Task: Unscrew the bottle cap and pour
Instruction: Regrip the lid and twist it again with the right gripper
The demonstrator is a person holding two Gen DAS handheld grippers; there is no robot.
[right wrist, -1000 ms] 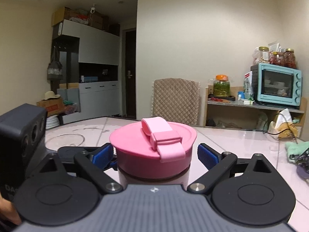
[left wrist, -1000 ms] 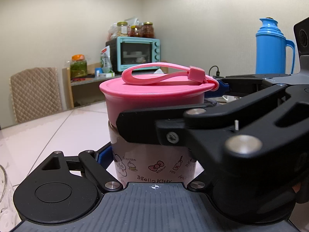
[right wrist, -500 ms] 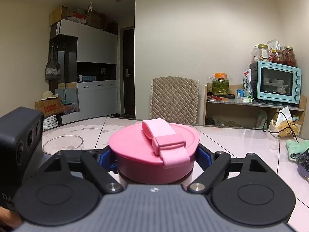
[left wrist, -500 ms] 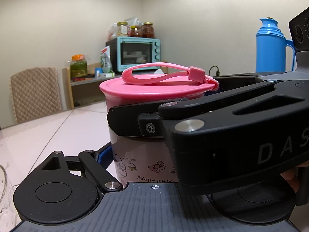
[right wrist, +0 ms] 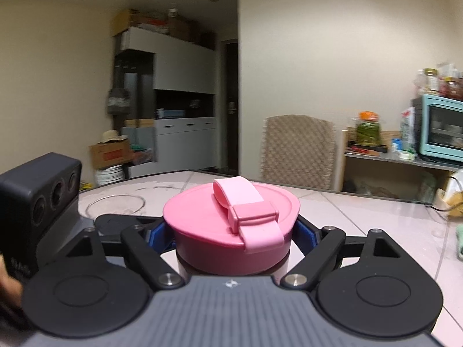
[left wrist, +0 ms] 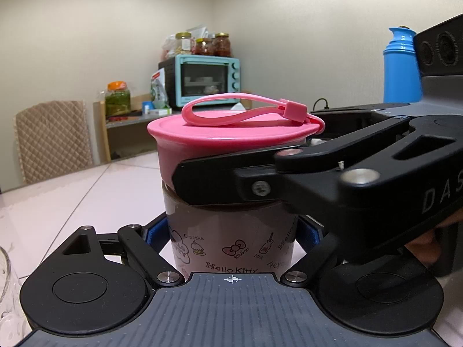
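A Hello Kitty bottle point(left wrist: 231, 240) with dark liquid stands upright on the pale tiled table point(left wrist: 95, 190). Its pink cap point(left wrist: 228, 141) carries a pink strap loop point(left wrist: 246, 111). My left gripper point(left wrist: 231, 231) is shut on the bottle body, blue pads point(left wrist: 152, 232) against its sides. My right gripper point(right wrist: 231, 231) is shut on the pink cap point(right wrist: 231, 225), blue pads point(right wrist: 157, 232) pressed to its rim; its black arm point(left wrist: 332, 179) crosses the left wrist view. The right wrist view is blurred.
A clear glass point(right wrist: 115, 205) stands on the table to the left; its edge shows in the left wrist view point(left wrist: 4, 283). A blue thermos point(left wrist: 400, 66) stands at right. A quilted chair point(right wrist: 298, 150), a teal oven point(left wrist: 207, 79) and jars sit behind.
My right gripper closed onto the pink cap and has swung round it, so its view now turns left and its arm changed angle. The left gripper and bottle stayed still.
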